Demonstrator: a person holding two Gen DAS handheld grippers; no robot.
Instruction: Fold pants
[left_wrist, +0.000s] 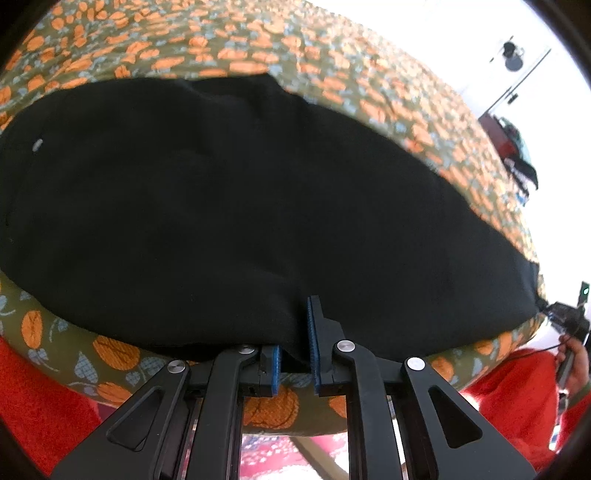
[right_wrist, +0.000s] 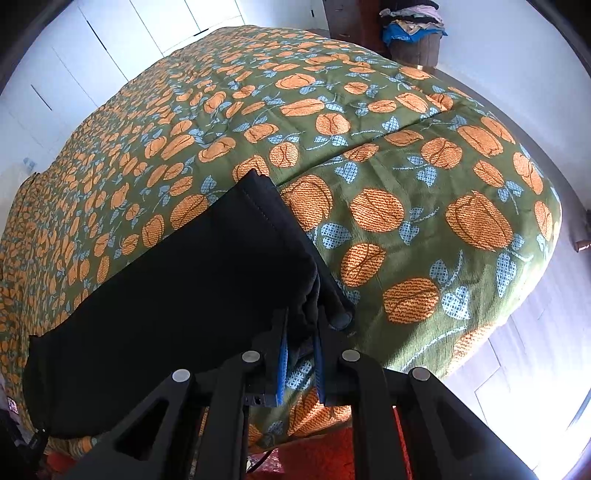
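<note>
Soft, limp black pants (left_wrist: 221, 192) sag on the bedspread (right_wrist: 406, 221), left gripper (left_wrist: 295, 354) pinching the six-o'clock edge, right gripper (right_wrist: 300, 354) clamping the hem corner.

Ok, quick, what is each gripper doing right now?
Left gripper: jaws closed on the near edge of the black pants.
Right gripper: jaws closed on the hem end of the pants.

Both wrist cameras sit low and close behind their tongs at the bed's (right_wrist: 424, 206) near edge, sharing the pants (left_wrist: 221, 206) ahead.
</note>
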